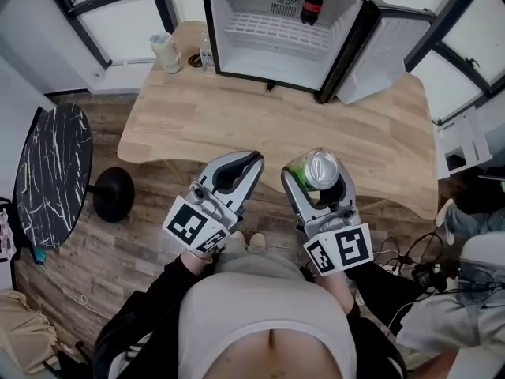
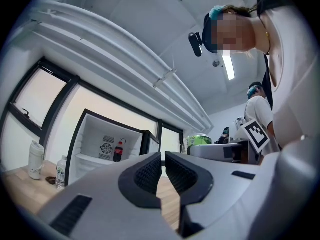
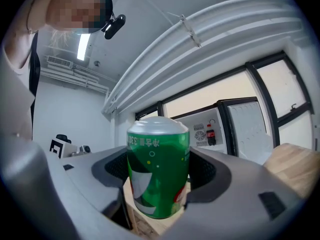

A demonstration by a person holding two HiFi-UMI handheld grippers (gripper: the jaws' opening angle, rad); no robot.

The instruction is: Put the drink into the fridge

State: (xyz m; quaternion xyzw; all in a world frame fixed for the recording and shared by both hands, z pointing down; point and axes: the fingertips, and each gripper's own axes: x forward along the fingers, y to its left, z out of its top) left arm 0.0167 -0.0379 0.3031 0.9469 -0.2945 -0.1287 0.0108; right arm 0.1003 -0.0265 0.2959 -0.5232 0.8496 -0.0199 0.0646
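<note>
A green drink can stands upright between the jaws of my right gripper, which is shut on it, held near the table's front edge. My left gripper hangs beside it to the left, shut with nothing between its pads. The small fridge stands open at the far side of the wooden table, its door swung right. A cola bottle stands at the back of the fridge on the wire shelf.
A white cup and a small water bottle stand on the table left of the fridge. A black marble round table is at the far left. Cables and a second person's legs are at the right.
</note>
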